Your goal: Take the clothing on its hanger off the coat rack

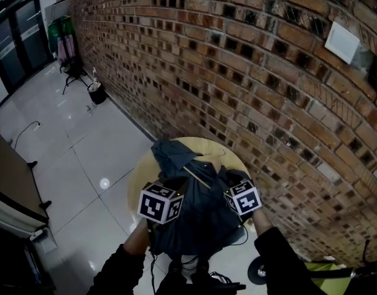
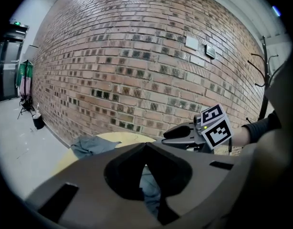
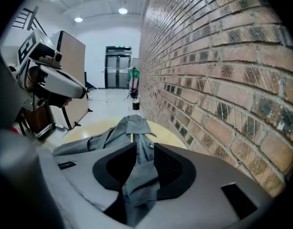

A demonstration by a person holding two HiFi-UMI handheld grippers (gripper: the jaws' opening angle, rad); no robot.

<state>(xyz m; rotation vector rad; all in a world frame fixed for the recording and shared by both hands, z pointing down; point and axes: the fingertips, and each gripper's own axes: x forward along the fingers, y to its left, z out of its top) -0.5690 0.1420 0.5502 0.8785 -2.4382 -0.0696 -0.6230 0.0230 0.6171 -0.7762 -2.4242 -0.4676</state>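
Note:
A dark grey garment (image 1: 194, 217) on a wooden hanger (image 1: 198, 177) lies spread over a round yellow table (image 1: 142, 177). Both grippers are down on it. My left gripper (image 2: 145, 149) has its jaw tips together, with a fold of the garment (image 2: 91, 144) caught between the jaws. My right gripper (image 3: 142, 156) stands with its jaws apart; the garment (image 3: 132, 128) runs loosely through the gap, and the hanger (image 3: 131, 138) shows just ahead. In the head view the left gripper (image 1: 175, 188) is at the garment's left side and the right gripper (image 1: 230, 186) at its right side.
A brick wall (image 1: 250, 72) runs close behind the table. A black coat rack (image 2: 266, 70) stands at the right. The tiled floor (image 1: 72, 140) stretches left, with a small black pot (image 1: 96, 93), a cabinet (image 1: 10, 183) and dark glass doors (image 3: 118, 66) beyond.

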